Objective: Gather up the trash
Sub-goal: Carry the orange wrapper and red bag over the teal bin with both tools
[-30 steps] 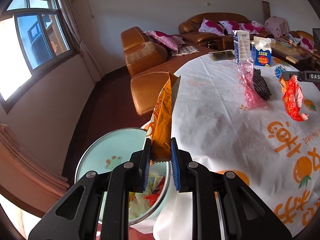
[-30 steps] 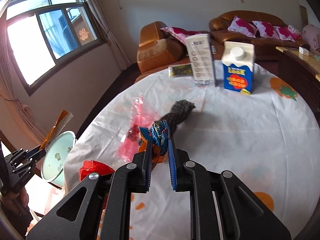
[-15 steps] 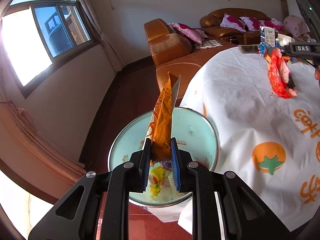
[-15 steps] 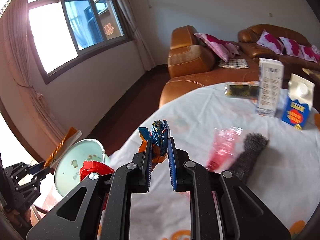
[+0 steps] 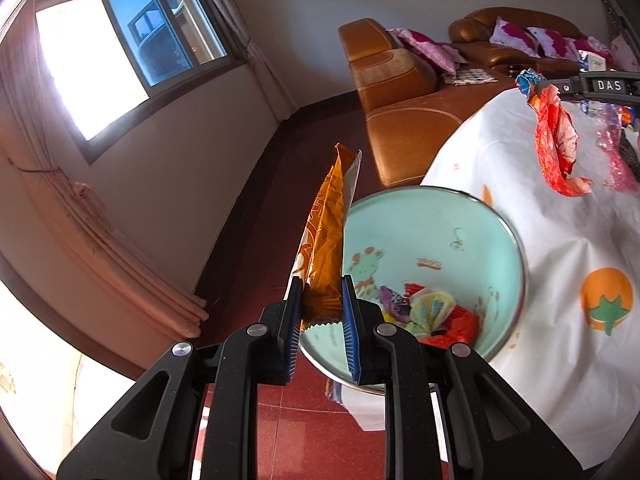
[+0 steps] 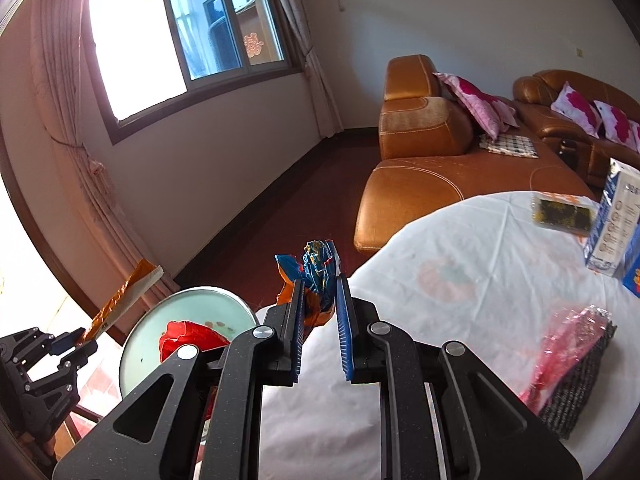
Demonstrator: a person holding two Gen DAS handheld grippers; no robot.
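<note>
Left wrist view takes in most of the room, so start with the biggest thing: the round bench (image 5: 520,280) under its white cloth printed with oranges, filling the 3 o'clock side. Tucked against its edge at about 5 o'clock sits the pale green bin (image 5: 432,248), its rim just beside the hanging cloth, with crumpled wrappers already lying in the bottom. Beyond it, at 1 o'clock, the brown leather sofa (image 5: 404,112) runs along the far wall.

Smaller now. The left tongs (image 5: 321,312) are clenched on an orange snack bag (image 5: 328,224), which stands up tall between the jaws, over the near-left rim of the bin. From the right wrist view, the right tongs (image 6: 319,304) are clamped on a crumpled blue-and-orange wrapper (image 6: 316,268), with a red wrapper (image 6: 188,336) dangling below them; they hang above the bench edge, the bin at 8 o'clock from them. On the bench at 4 o'clock lie a pink plastic bag (image 6: 568,344) on a dark mesh piece (image 6: 580,396), uncollected.

I'd judge the step in hand as carrying both loads to the bin. Next, the left tongs need to sit squarely over the opening and let go; the tall bag may catch the rim and tip outside.
</note>
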